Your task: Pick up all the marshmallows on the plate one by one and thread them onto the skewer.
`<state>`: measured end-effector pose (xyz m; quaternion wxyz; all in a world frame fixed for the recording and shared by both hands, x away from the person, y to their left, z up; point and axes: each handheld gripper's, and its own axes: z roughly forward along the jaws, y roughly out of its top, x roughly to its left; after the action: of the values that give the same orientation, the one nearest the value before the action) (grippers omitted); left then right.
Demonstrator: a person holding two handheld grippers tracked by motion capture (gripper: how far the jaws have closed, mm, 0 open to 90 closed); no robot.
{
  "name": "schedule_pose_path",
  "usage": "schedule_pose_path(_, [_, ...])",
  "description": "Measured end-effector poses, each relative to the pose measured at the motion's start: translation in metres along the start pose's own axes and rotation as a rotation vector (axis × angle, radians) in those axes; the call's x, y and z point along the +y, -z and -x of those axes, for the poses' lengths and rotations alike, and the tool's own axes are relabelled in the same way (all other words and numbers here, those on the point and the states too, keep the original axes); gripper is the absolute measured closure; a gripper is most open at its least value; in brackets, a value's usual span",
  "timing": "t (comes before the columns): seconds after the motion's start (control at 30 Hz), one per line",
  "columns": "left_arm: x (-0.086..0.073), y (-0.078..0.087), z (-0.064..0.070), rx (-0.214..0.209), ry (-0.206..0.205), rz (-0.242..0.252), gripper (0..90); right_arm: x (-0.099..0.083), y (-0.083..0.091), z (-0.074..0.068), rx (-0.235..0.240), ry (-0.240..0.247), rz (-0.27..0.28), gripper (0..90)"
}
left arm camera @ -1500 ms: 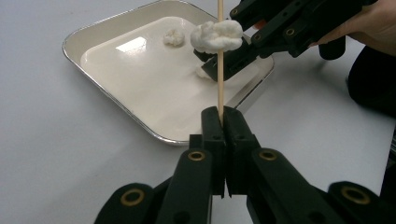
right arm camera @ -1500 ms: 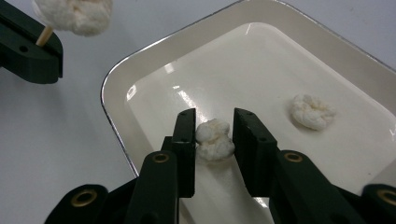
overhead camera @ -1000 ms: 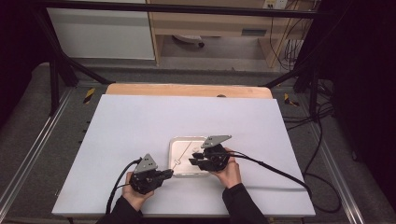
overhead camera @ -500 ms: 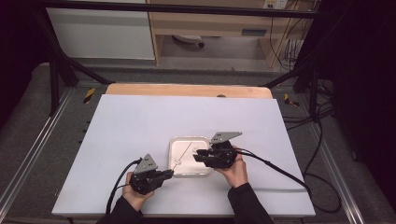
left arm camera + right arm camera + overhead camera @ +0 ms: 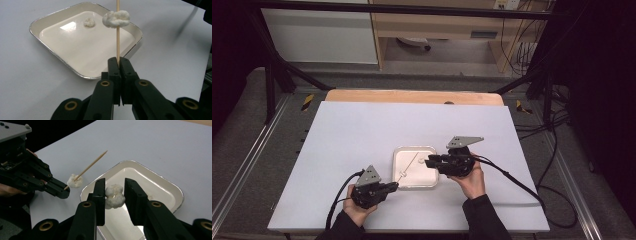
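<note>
We are threading white puffy pieces, likely marshmallow or popcorn, onto a wooden skewer [image 5: 117, 32]. The left gripper [image 5: 120, 75] has its jaws closed on the blunt end of the skewer, holding it out over the near edge of the shallow metal tray [image 5: 47, 48] on the white table [image 5: 362, 135]. One piece [image 5: 116, 18] is already impaled partway up the stick; the pointed tip is free beyond it.

In the right gripper view, the right gripper [image 5: 114, 197] holds a second white piece [image 5: 114, 196] between its jaws, which stand only partly closed, pressing the piece on both sides, just above the tray floor. A small crumb [image 5: 89, 22] lies in the far part of the tray.

Our judgement: one piece is on, and the second is picked and ready to be skewered. The next move calls for bringing the held piece to the skewer tip [image 5: 105, 151], lining its centre up with the point, and pushing along the stick's axis while the left gripper keeps the skewer steady. A soft grip matters; the piece looks crushable.
</note>
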<state>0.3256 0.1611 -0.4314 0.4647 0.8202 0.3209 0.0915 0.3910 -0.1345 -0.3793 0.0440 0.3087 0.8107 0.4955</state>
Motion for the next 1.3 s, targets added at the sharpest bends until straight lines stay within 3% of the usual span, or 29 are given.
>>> schedule_pose_path(0.47, [0.0,0.0,0.003,-0.012,-0.012,0.008,88.6,0.013,0.016,0.005,0.049,-0.061,0.084,71.9])
schedule_pose_path(1.03, [0.001,-0.001,0.006,-0.02,-0.03,0.01,88.6,0.022,0.011,0.013,0.134,-0.142,0.147,72.3])
schedule_pose_path(1.3, [0.001,-0.001,0.007,-0.026,-0.036,0.008,88.6,0.022,0.006,0.016,0.163,-0.16,0.149,72.2])
